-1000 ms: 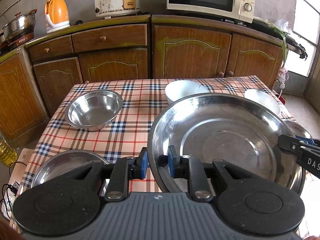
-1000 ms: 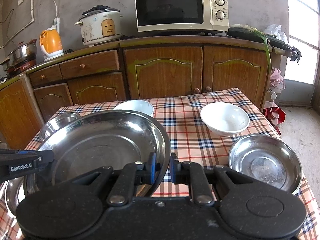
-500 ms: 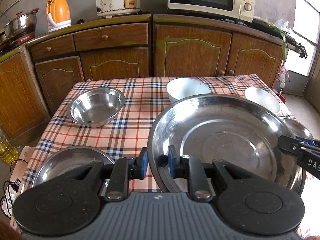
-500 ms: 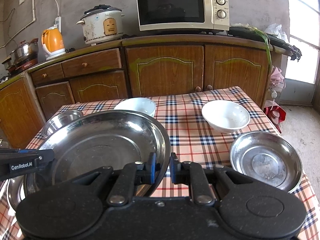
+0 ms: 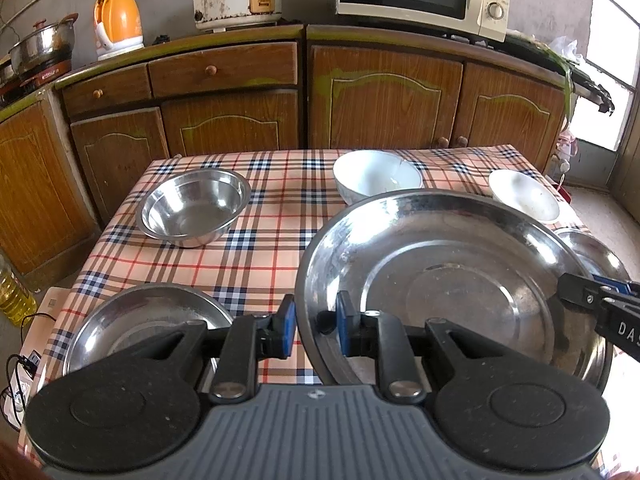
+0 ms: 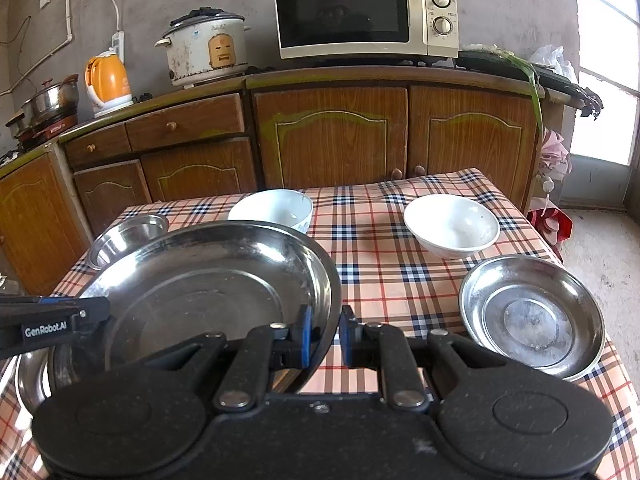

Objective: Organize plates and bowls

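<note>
A large steel plate is held between both grippers above the checked tablecloth. My left gripper is shut on its left rim, blue pads on either side of the edge. On the opposite rim my right gripper is shut too, and its black tip shows at the right of the left wrist view. The same plate fills the left of the right wrist view. On the cloth stand a steel bowl, two white bowls and two small steel plates.
The table stands in front of wooden cabinets that carry a microwave, a rice cooker and an orange kettle. A bottle of oil stands on the floor at the left.
Both grippers keep the same hold on the large plate. The table's objects sit very slightly higher in both views; nothing else differs.
</note>
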